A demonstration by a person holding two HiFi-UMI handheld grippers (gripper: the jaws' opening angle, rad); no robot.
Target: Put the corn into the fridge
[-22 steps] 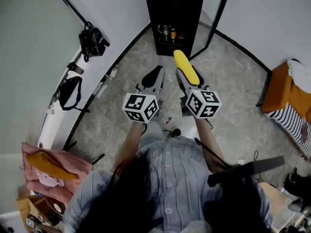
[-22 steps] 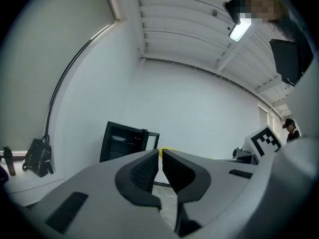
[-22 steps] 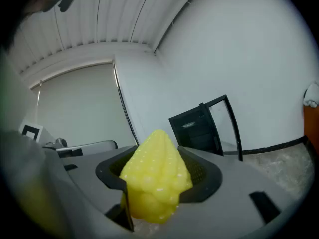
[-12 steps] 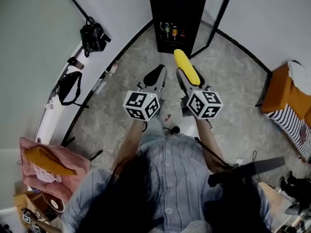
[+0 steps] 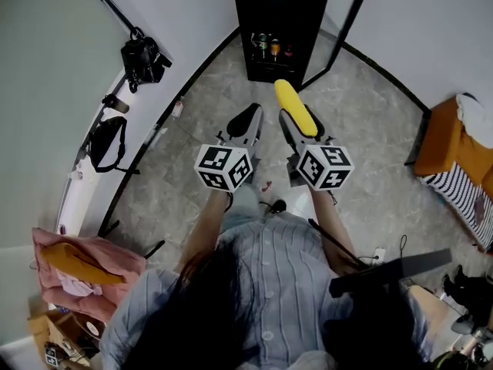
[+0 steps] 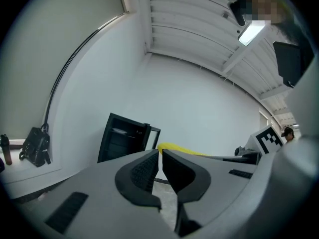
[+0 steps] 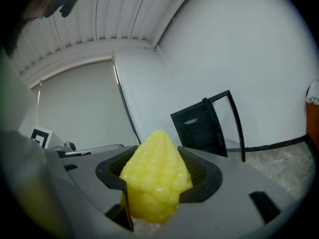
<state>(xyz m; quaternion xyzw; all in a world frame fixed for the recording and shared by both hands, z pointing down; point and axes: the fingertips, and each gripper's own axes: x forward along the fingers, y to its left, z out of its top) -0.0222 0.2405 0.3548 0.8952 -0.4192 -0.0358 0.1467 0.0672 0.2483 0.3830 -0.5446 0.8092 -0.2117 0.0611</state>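
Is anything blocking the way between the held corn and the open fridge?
Nothing visible does. The corn sits clamped in the right gripper, the fridge has its door swung open, and only bare floor lies between. Bottles occupy one shelf inside.

Left forearm (image 5: pixel 206 226) and right forearm (image 5: pixel 330 220) reach forward side by side. The left hand-held gripper (image 5: pixel 248 119) points ahead, its jaws together with nothing between them. The right hand-held gripper (image 5: pixel 296 126), just beside it, has its jaws wide, with the pads clamped on the corn (image 5: pixel 293 102), which juts past the tips.
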